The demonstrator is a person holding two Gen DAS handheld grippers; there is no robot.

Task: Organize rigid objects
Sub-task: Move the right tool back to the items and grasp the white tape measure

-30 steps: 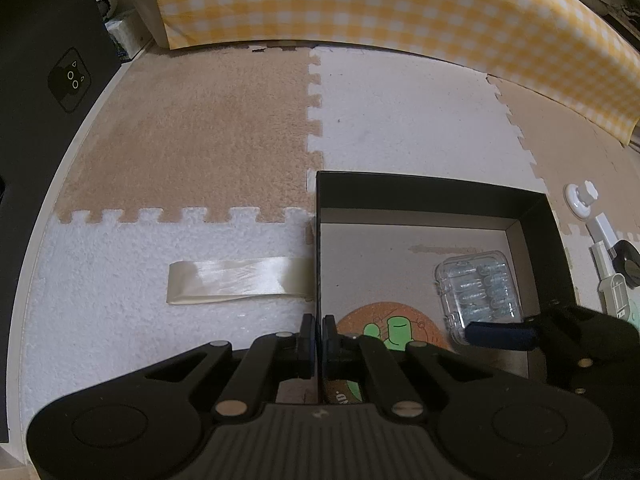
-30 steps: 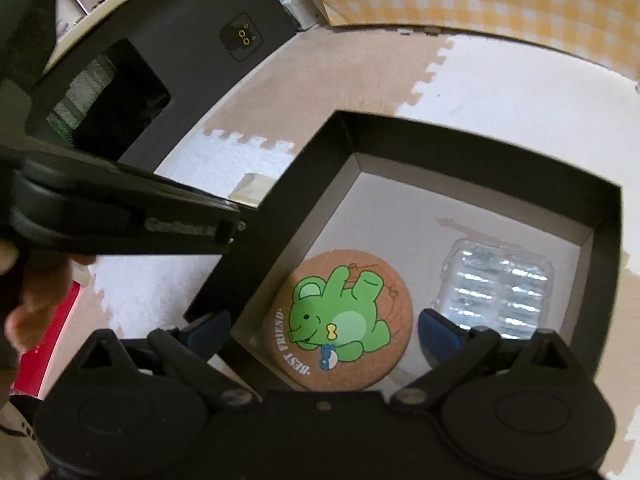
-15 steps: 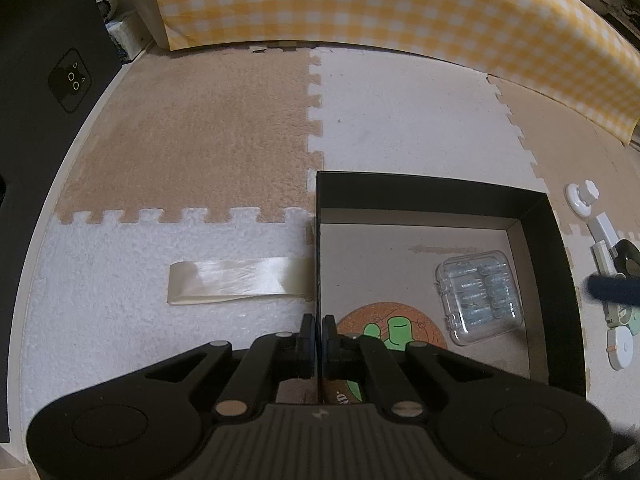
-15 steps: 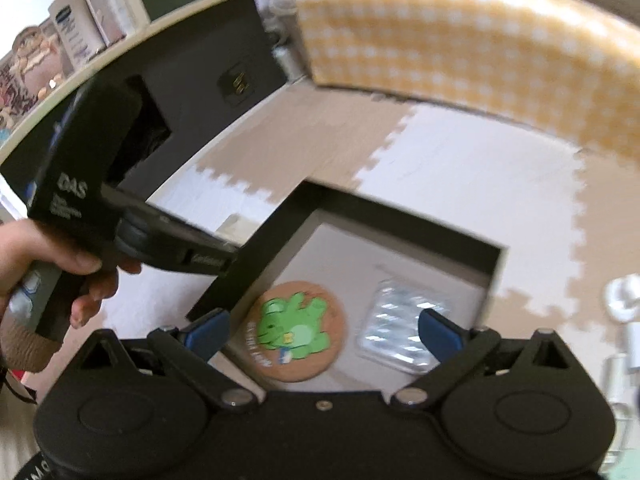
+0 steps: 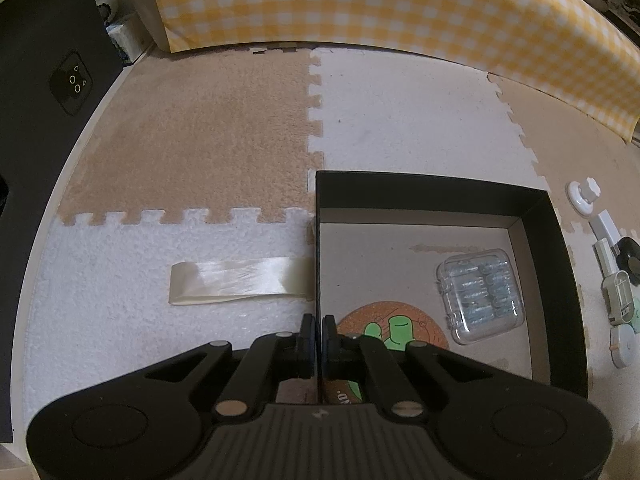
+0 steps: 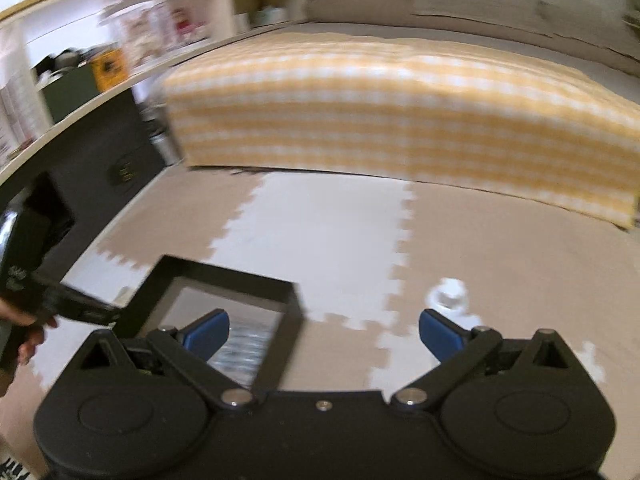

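Left gripper is clamped on the left wall of the black box, one pad inside and one outside, pinning it to the foam mat. Right gripper is empty with jaws wide apart, above the mat between the box and the loose items; its view is motion-blurred.

In the box: one cork coaster with a green cartoon print, lying flat, and one clear plastic case of small capsule-like parts, beside it, apart by a narrow gap.

Outside the box, on the right: a column of about five small pieces.
- one white round knob
- one white stick piece
- one black round piece
- one pale rectangular gadget
- one white disc

Exact identities are too small to tell. One glossy cream strip lies left of the box.

Handling, judged:
- All look light, hard plastic, stiff; none look fragile.
- Knob: pinch the raised stem, since the base is flat to the mat and the soft pile gives little edge.
- Stick and gadget: grip across the narrow width, mid-length.
- Disc and black piece: low profile and likely to slip; grip across the diameter, pads pressed slightly into the foam.
- Clear case: smooth and slippery; grip the short sides if moved.
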